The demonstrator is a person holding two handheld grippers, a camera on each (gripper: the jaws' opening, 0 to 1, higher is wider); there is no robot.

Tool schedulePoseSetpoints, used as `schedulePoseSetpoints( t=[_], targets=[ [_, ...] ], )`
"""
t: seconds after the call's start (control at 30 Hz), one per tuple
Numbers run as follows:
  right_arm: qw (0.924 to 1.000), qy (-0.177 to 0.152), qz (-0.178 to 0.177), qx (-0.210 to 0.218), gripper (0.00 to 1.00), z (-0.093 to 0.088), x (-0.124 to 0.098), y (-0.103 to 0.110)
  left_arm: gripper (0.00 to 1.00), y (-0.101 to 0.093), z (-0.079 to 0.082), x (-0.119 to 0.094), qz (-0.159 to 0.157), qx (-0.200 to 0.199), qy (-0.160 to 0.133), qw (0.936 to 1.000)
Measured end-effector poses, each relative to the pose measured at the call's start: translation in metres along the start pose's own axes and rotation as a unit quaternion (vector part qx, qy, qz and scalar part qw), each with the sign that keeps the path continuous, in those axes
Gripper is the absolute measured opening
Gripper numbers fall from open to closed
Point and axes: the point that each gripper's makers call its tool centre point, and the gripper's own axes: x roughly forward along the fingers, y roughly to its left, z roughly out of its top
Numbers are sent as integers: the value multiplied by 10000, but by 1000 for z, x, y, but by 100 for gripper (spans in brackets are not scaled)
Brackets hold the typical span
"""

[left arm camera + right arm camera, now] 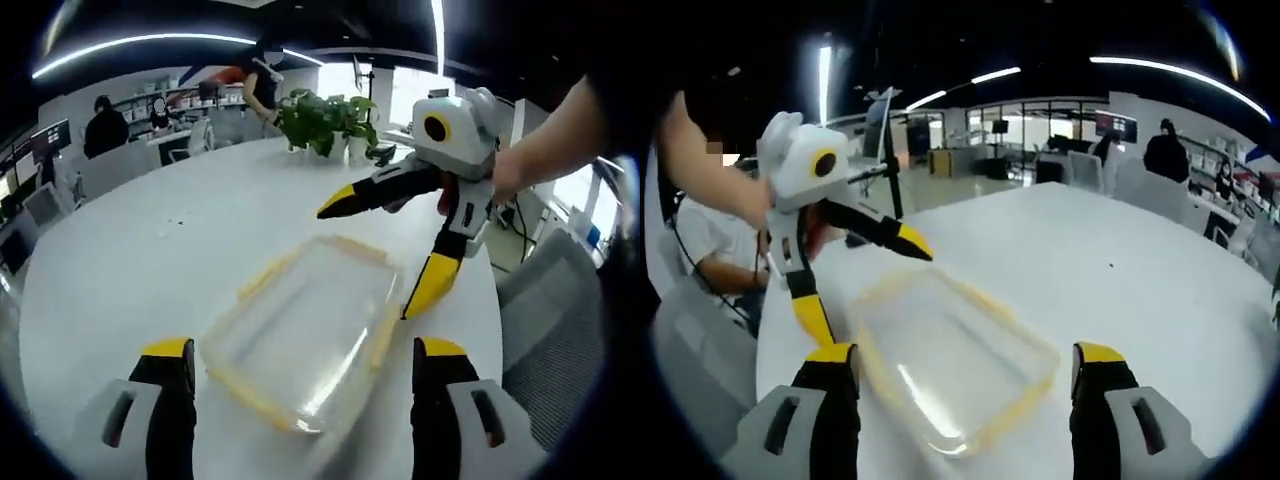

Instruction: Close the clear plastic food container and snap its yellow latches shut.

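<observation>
1. Left tool (302,372): in the left gripper view its two yellow-tipped jaws come up from the bottom, spread wide, gripping nothing. The near end of the clear plastic food container (305,330) sits in the gap between them, not touched as far as I can see.
2. Right tool (967,375): same deal in the right gripper view, jaws wide apart, nothing held, with the container (955,365) lying between and just beyond the tips.
3. Each tool also pops up in the other one's camera. The right tool (385,245) hangs over the far side of the container with jaws splayed open, a person's hand (505,175) behind it. The lower yellow tip comes down close beside the container's far edge; can't tell if it actually touches. The left tool (865,285) shows likewise, open, one tip just beside the container's end.
4. The container is a shallow rectangular box with yellow trim around the rim. It lies flat on the white desk (150,270), toward the desk edge nearest the person. Too blurry to say whether the latches are snapped.
5. Farther out: a potted plant (325,122) at the desk's far edge, and a grey office chair (555,320) beside the desk.
</observation>
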Motion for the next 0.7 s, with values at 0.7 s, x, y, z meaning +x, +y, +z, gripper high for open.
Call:
schedulePoseSetpoints(
  t=[0.7],
  targets=[
    [9969, -369, -570, 391, 87, 4, -33, -13, 83, 5, -8, -39, 622, -959, -554, 9919]
  ],
)
